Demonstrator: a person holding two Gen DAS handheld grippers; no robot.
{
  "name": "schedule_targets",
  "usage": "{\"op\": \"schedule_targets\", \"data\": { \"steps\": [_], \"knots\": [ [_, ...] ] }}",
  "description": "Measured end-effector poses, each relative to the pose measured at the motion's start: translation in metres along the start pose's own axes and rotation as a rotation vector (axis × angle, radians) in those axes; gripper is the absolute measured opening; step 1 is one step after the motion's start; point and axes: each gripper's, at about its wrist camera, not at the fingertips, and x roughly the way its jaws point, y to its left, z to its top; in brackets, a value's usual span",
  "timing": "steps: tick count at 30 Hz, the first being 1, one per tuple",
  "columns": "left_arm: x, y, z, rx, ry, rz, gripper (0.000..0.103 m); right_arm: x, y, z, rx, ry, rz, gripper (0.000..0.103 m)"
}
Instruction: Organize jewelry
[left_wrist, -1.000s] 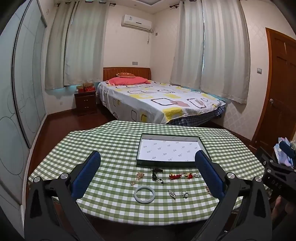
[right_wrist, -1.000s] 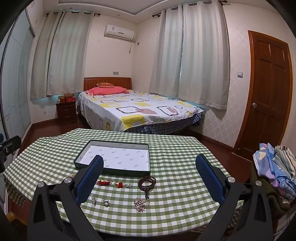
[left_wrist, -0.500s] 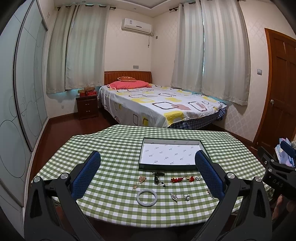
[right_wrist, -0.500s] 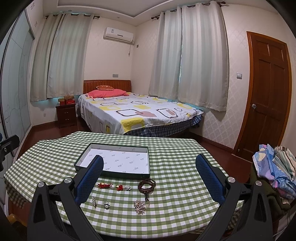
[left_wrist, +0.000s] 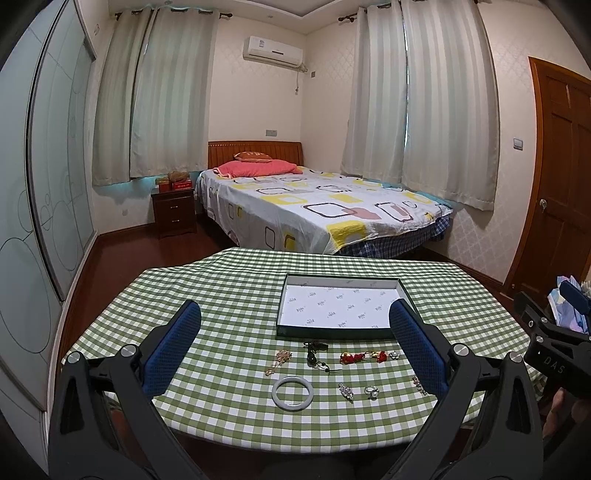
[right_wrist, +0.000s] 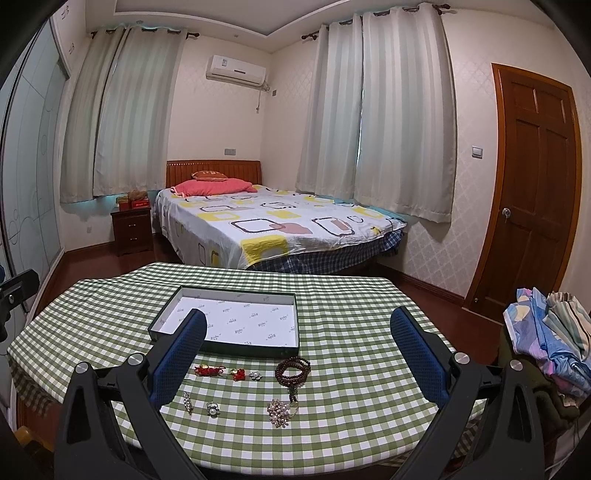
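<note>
Through the left wrist view first: left claw (left_wrist: 295, 345) spread wide, blue pads (left_wrist: 173, 350) well apart, pinching nothing. Pulled back and raised compared with a second ago, so table (left_wrist: 229, 280) and jewelry sit farther off and smaller between the fingers. Probably means no reach begun yet; sorting not started. Ahead of the claw, beyond the jewelry, open tray (left_wrist: 341, 306) with printed white lining, holding nothing. Between the fingers, on green check cloth: pale bangle (left_wrist: 292, 392) nearest, gold dangling piece (left_wrist: 279, 361) toward the left finger, dark beaded pendant (left_wrist: 316, 355) at centre, red knotted charm (left_wrist: 364, 356) toward the right finger, small brooch (left_wrist: 346, 392) and ring (left_wrist: 371, 392) just beside each other near the right pad.

Through the right wrist view next: right claw (right_wrist: 297, 356) likewise spread, gripping nothing, also backed away and higher than before. Tray (right_wrist: 229, 321) ahead toward the left finger. Between the fingers: red charm (right_wrist: 218, 371) close by the left pad, brown bead bracelet (right_wrist: 292, 368) near centre, sparkly flower brooch (right_wrist: 280, 408) nearest, ring (right_wrist: 213, 408) and slim brooch (right_wrist: 187, 401) low by the left finger. All pieces outside the tray.
</note>
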Motion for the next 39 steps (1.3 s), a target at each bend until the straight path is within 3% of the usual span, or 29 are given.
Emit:
{"op": "schedule_targets", "data": {
  "steps": [39],
  "knots": [
    [0.0007, 0.0053, 0.0003, -0.009, -0.004, 0.007, 0.099, -0.0006, 0.0012, 0.0001, -0.002, 0.003, 0.001, 0.097]
  ]
}}
